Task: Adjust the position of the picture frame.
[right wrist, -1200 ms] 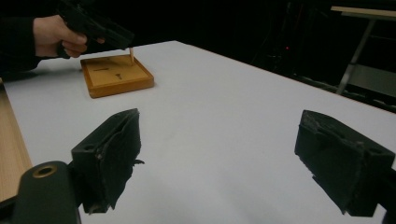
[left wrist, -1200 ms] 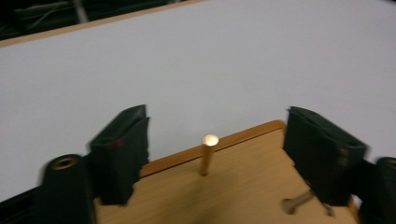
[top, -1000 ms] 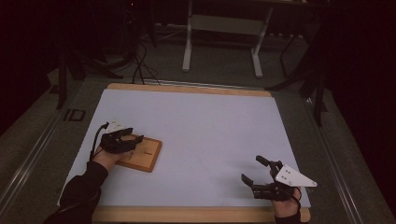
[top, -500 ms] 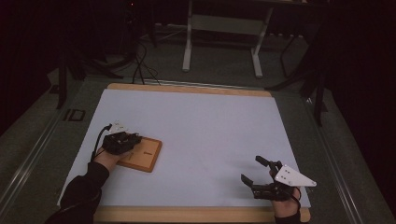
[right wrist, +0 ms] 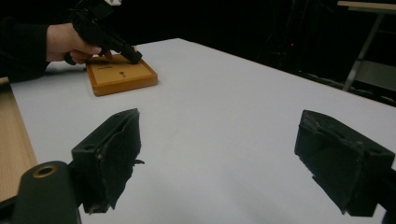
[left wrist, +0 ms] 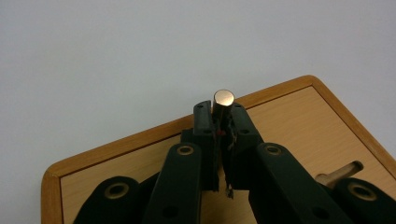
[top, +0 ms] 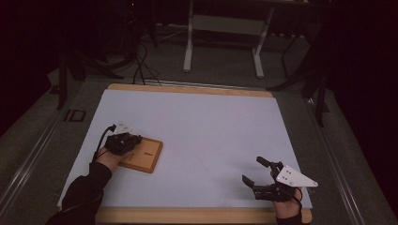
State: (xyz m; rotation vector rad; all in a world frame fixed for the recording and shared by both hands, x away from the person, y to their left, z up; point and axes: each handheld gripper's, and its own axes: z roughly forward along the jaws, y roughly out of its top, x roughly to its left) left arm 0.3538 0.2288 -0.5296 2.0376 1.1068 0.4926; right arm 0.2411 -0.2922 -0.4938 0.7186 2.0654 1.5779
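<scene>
1. Right gripper view: right tongs [right wrist: 219, 163] gape wide, idle by the table's near right corner.
2. Left tongs [left wrist: 222, 128] clamp a small metal peg [left wrist: 223, 100] over the wooden tray [top: 143, 155], having drawn back slightly toward its near-left edge; peg probably just lifted out.

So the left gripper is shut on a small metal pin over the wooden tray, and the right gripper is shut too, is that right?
Not quite. The left gripper is shut on the small metal pin over the wooden tray, but the right gripper is open: the right gripper view shows its jaws wide apart with nothing between them, above the white table cover.
</scene>
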